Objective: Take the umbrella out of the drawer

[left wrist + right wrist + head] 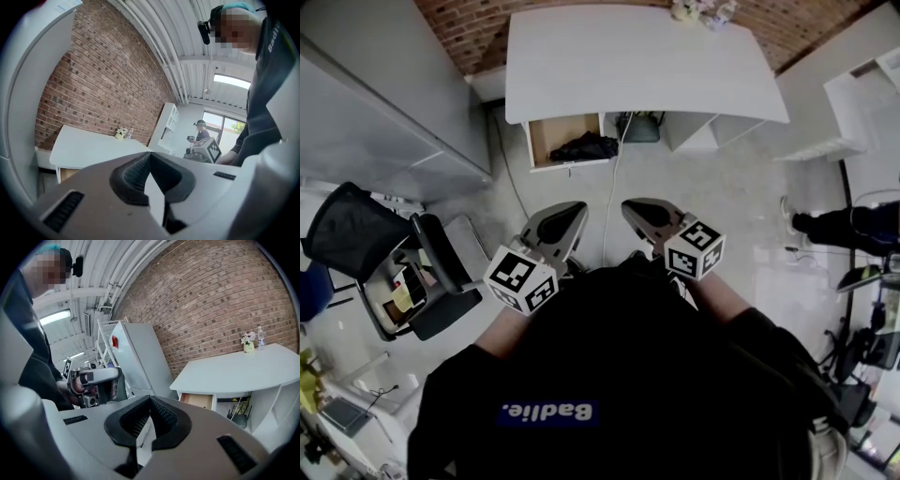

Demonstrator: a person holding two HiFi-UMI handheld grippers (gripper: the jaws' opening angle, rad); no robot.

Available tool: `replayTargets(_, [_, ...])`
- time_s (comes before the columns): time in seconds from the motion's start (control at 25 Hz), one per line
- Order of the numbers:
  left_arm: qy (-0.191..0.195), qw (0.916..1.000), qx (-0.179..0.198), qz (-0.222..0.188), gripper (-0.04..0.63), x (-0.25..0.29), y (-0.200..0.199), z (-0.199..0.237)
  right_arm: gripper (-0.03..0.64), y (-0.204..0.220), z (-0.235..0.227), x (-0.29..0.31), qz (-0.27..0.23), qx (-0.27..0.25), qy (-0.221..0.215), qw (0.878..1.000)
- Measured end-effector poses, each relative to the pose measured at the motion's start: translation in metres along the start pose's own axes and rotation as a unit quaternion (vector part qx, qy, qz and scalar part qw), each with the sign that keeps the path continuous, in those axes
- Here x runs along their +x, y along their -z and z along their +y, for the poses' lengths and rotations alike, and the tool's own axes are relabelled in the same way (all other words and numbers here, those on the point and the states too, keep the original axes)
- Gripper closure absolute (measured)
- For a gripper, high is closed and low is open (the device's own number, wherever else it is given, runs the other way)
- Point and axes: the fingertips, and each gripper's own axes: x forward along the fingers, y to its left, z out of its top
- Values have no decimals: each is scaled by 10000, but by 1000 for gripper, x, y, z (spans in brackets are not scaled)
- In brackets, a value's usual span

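A black folded umbrella (pixel 586 147) lies in the open wooden drawer (pixel 546 132) under the left end of the white desk (pixel 628 66). My left gripper (pixel 573 211) and right gripper (pixel 632 208) hang side by side above the floor, well short of the desk, both pointing toward it. Each is shut with nothing between its jaws. In the left gripper view the shut left gripper (pixel 150 155) faces the desk (pixel 89 146). The right gripper view has the shut right gripper (pixel 150 399) below the open drawer (pixel 199 401); the umbrella is hidden there.
A black office chair (pixel 352 234) and a second chair (pixel 441 277) stand at the left, beside a tall white cabinet (pixel 384 103). A cable (pixel 612 197) runs down from the desk. White shelves (pixel 862 94) and another person (pixel 839 225) are at the right.
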Motion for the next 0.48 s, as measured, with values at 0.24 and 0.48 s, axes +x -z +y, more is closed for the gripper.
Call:
replayTargets(0.24, [153,9999,-13,78,594,1,8,12,588,8,-1,8,-13,105,166,9998])
replayTargets(0.48, [-61,9998,-22,197,594,27,0,34,588,1,-35,16,4,284,91,9996])
